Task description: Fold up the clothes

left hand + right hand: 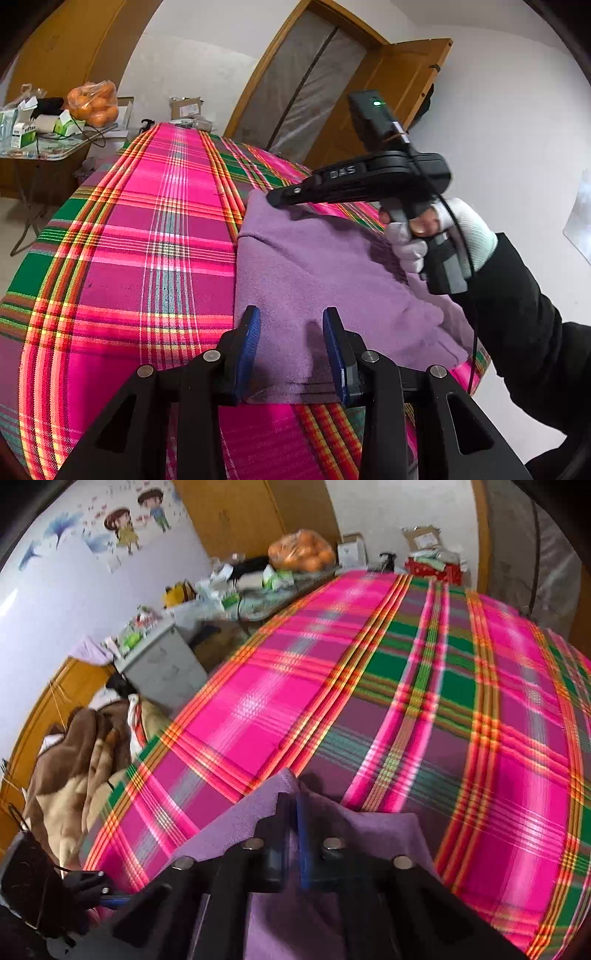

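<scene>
Spanning the near hem of the purple garment [314, 266] with the left gripper [291, 347], jaws apart and not pressing. Lying on the plaid sheet [140, 229], long axis running from near edge to far corner. Pinched shut on that far corner, the right gripper [293, 830]. Best lifted evenly, edges matched.
</scene>
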The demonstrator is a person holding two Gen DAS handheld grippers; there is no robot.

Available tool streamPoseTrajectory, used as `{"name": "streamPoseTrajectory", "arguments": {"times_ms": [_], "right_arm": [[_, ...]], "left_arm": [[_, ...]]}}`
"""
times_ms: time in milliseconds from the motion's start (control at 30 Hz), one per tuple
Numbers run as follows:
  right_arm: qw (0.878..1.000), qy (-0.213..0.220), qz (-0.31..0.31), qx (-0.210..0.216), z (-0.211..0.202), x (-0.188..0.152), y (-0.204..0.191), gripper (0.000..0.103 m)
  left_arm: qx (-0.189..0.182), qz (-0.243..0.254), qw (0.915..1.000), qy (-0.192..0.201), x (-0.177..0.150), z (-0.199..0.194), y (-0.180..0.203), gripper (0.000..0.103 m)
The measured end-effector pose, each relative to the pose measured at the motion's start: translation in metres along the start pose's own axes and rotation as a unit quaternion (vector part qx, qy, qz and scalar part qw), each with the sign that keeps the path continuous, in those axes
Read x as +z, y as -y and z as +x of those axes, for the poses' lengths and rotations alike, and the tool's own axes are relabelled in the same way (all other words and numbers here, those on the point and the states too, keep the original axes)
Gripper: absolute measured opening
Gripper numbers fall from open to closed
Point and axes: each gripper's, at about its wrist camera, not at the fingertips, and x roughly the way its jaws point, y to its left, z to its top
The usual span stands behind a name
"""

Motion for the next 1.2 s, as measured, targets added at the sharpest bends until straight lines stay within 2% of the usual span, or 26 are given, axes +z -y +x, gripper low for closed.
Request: {"name": "streamPoseTrajectory", "arguments": {"times_ms": [200,400,500,600,700,800,833,900,967,1100,1200], "right_arm": [[1.0,0.021,0.019,-0.005,-0.006,0.014,0.014,0.001],[0.999,0.029,0.021,-0.002,-0.01,0.009,0.015,0.002],[0.999,0.044,0.022,-0.001,-0.024,0.002,0.012,0.004],[0.998,0.063,0.022,0.022,-0.042,-0.012,0.008,0.004],[0.998,0.053,0.006,0.037,-0.045,-0.031,0.002,0.004],[0.999,0.031,0.021,-0.026,-0.034,-0.042,0.021,0.003],[0.998,0.034,0.039,-0.029,-0.035,-0.043,0.031,0.0],[0.994,0.055,0.083,-0.037,-0.045,-0.044,0.05,0.002],[0.992,0.079,0.083,-0.054,-0.06,-0.047,0.049,0.005],[0.991,0.119,0.068,-0.006,-0.085,-0.063,0.027,0.005],[0.992,0.114,0.049,0.006,-0.085,-0.087,0.014,0.008]], "left_arm": [[-0.001,0.002,1.0,0.0,-0.004,-0.001,0.004,0.036],[-0.002,0.001,1.0,0.001,-0.001,0.0,0.005,0.036],[-0.003,-0.001,1.0,0.001,0.003,0.002,0.003,0.036],[-0.002,0.0,1.0,0.001,0.003,0.004,0.003,0.036],[-0.001,-0.001,1.0,0.001,0.004,0.003,0.004,0.036],[0.003,0.002,1.0,0.001,0.004,0.003,0.004,0.036],[0.004,0.002,1.0,0.002,0.004,0.003,0.004,0.036],[0.008,0.005,1.0,0.002,0.004,0.003,0.005,0.036],[0.01,0.006,0.9999,0.002,0.004,0.003,0.006,0.036],[0.013,0.007,0.9999,0.002,0.005,0.003,0.006,0.036],[0.012,0.005,0.9999,0.002,0.004,0.002,0.006,0.036]]}}
